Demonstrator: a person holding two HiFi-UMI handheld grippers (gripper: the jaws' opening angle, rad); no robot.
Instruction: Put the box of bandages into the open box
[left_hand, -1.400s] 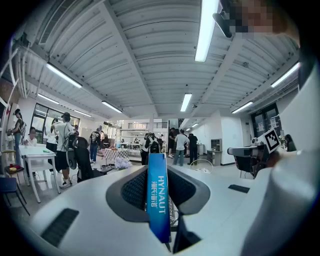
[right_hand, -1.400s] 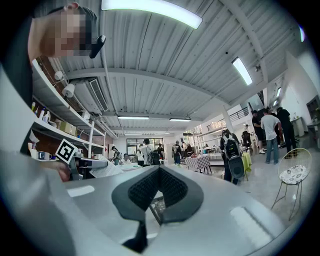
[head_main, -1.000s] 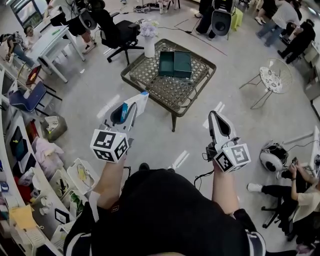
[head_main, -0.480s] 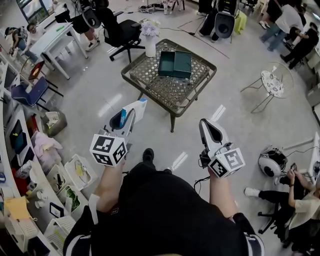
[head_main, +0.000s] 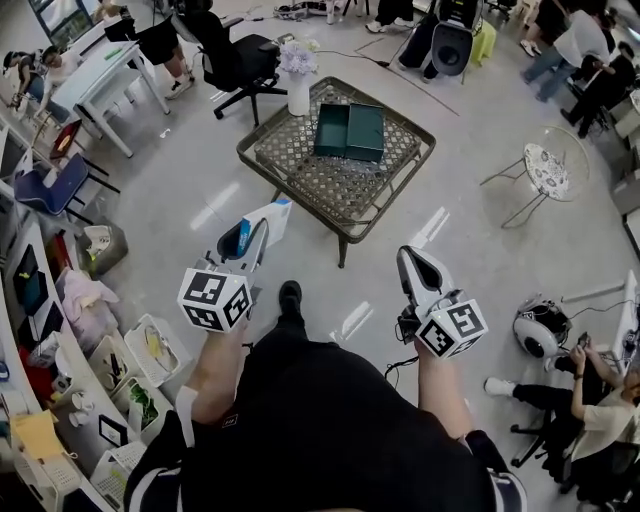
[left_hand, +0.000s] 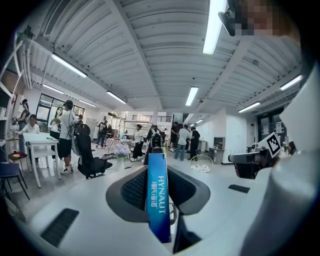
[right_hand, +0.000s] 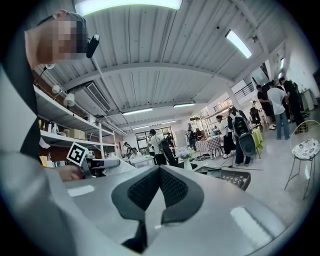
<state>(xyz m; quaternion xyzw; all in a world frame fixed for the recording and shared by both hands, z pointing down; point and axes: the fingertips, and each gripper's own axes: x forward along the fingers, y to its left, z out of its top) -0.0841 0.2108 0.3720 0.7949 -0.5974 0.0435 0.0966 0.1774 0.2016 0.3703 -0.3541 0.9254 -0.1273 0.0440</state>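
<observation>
The bandage box (head_main: 272, 217), white with a blue edge, is pinched upright between the pads of my left gripper (head_main: 260, 226), held in the air over the floor in front of the person. In the left gripper view its blue edge (left_hand: 157, 197) stands between the two dark pads of that left gripper (left_hand: 157, 172). The open green box (head_main: 350, 128) lies on the wicker low table (head_main: 340, 185), well ahead of both grippers. My right gripper (head_main: 408, 258) is shut with nothing in it; its pads meet in the right gripper view (right_hand: 160, 172).
A white vase of flowers (head_main: 298, 78) stands on the table's far left corner. A black office chair (head_main: 235, 60) is behind the table, a wire chair (head_main: 545, 160) to the right. Shelves with bins (head_main: 90, 370) line the left. People stand and sit around the room.
The person has stepped towards the table, a shoe now showing on the floor. Both grippers keep their pose, the left still holding the bandage box.
</observation>
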